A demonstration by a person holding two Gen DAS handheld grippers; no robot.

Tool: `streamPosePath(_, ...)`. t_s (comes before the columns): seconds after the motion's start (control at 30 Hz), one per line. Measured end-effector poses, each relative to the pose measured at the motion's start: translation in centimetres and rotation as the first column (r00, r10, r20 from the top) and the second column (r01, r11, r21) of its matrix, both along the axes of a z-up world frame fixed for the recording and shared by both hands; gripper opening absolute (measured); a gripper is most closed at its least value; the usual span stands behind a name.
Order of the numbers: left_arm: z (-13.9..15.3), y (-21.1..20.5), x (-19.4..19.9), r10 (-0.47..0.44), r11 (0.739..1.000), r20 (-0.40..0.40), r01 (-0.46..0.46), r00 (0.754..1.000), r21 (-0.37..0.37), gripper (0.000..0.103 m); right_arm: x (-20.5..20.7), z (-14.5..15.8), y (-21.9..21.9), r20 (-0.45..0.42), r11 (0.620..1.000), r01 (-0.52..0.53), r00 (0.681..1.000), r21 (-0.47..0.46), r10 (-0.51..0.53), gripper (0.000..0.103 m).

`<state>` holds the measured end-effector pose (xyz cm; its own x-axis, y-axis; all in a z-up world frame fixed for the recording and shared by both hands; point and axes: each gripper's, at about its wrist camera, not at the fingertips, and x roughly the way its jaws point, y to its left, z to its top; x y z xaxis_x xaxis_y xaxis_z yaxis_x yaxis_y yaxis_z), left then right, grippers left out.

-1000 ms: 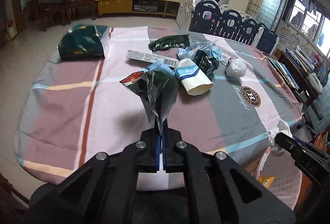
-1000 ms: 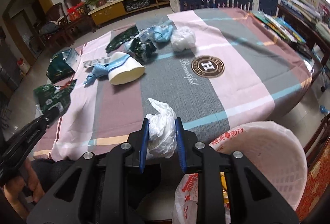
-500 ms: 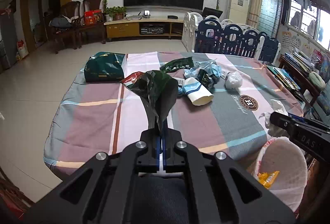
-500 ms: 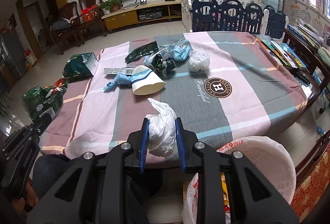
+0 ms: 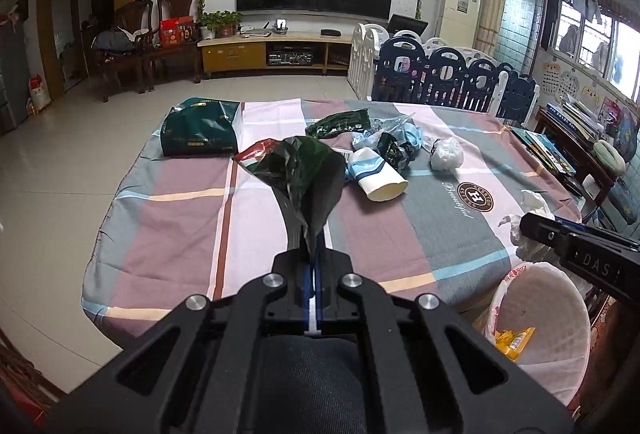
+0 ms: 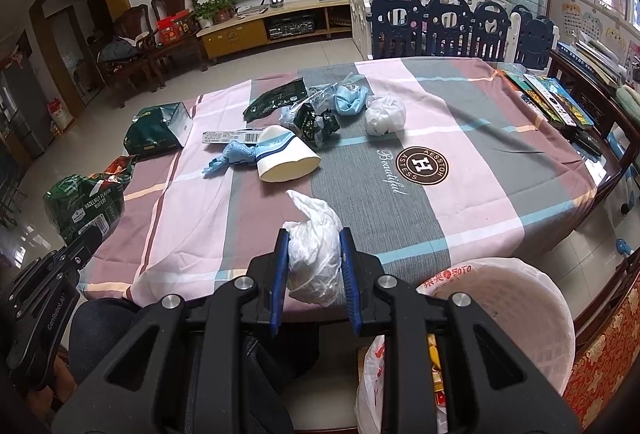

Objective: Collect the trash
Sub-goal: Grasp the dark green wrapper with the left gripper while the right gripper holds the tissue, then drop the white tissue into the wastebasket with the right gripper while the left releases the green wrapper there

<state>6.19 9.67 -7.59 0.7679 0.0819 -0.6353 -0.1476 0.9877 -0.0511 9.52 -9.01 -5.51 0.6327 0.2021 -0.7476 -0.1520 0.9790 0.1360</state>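
Note:
My left gripper (image 5: 311,262) is shut on a dark green snack wrapper (image 5: 304,174), held above the near table edge; the wrapper also shows at the left of the right wrist view (image 6: 86,204). My right gripper (image 6: 314,258) is shut on a crumpled white plastic bag (image 6: 316,250), just left of the white trash bin (image 6: 516,314). The bin also shows in the left wrist view (image 5: 540,330), with the right gripper (image 5: 536,230) above it. More trash lies mid-table: a paper cup (image 6: 286,158), a blue glove (image 6: 234,156), a white wad (image 6: 384,114).
A green box (image 5: 200,132) sits at the table's far left, with a dark green pouch (image 6: 276,100) and a barcode strip (image 6: 232,136) near it. Books (image 6: 552,98) lie along the right edge. A playpen fence (image 5: 440,74) stands behind the checked tablecloth (image 5: 180,226).
Both grippers have pulled back and up from the table with their trash. The bin has come fully into the left wrist view.

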Motion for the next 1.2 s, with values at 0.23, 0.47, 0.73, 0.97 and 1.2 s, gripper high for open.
streamPosePath(0.23,0.3,-0.4,-0.1,-0.004,1.0,0.006,0.004,1.0,0.012,0.003,-0.3,0.1,-1.0,0.011,1.0,0.02,1.0,-0.007,-0.02,0.026)
streamPosePath(0.47,0.6,-1.2,-0.3,-0.035,0.999,0.01,0.035,0.999,0.014,0.003,-1.4,-0.6,-4.1,-0.007,0.997,0.064,0.998,-0.033,-0.065,0.026)
streamPosePath(0.73,1.3,-3.8,-0.3,-0.172,0.981,-0.005,0.171,0.985,-0.088,0.003,-4.0,-1.7,-10.0,-0.054,0.987,0.154,0.986,-0.043,-0.156,0.026)
streamPosePath(0.97,1.1,-10.4,-0.1,-0.444,0.884,-0.035,0.431,0.895,-0.182,0.003,-6.3,-8.3,-15.4,-0.272,0.957,0.289,0.919,-0.025,-0.285,0.055)
streamPosePath(1.2,-1.5,-19.6,-0.6,-0.72,0.694,-0.148,0.697,0.678,-0.18,0.003,-8.8,-7.8,-24.1,-0.292,0.819,0.567,0.801,0.086,-0.523,0.068)
